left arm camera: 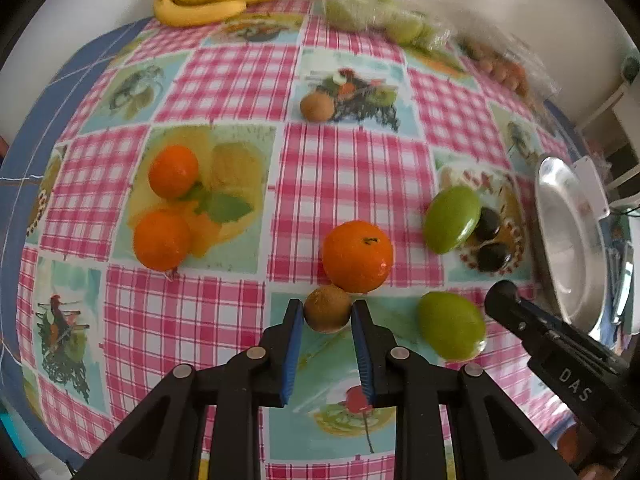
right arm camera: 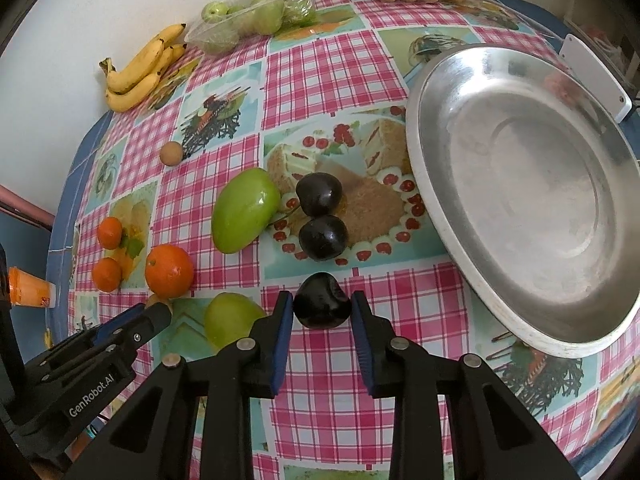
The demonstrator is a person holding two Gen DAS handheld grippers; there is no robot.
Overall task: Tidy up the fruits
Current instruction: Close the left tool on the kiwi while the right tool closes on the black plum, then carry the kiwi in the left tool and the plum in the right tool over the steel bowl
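Left claw (left arm camera: 327, 314) clamped on small brown round kiwi-like fruit (left arm camera: 327, 309), touching big orange tangerine (left arm camera: 357, 256) on pink checkered surface (left arm camera: 352, 176). Right claw (right arm camera: 322, 310) closed on dark purple round plum (right arm camera: 322, 306), near the empty silver metal plate (right arm camera: 532, 208).

Tabletop (right arm camera: 332, 80) under pink-check picture cloth; metal dish (right arm camera: 520, 312) at right; 3 oranges (right arm camera: 169, 270) toward left; 2 green fruits (right arm camera: 244, 208); 2 dark plums (right arm camera: 319, 194) touching, a third plum (right arm camera: 322, 306) nearer; 2 brown kiwis (left arm camera: 327, 308); bananas (right arm camera: 138, 74) and 2 clear fruit packs (right arm camera: 248, 20) along the wall edge.
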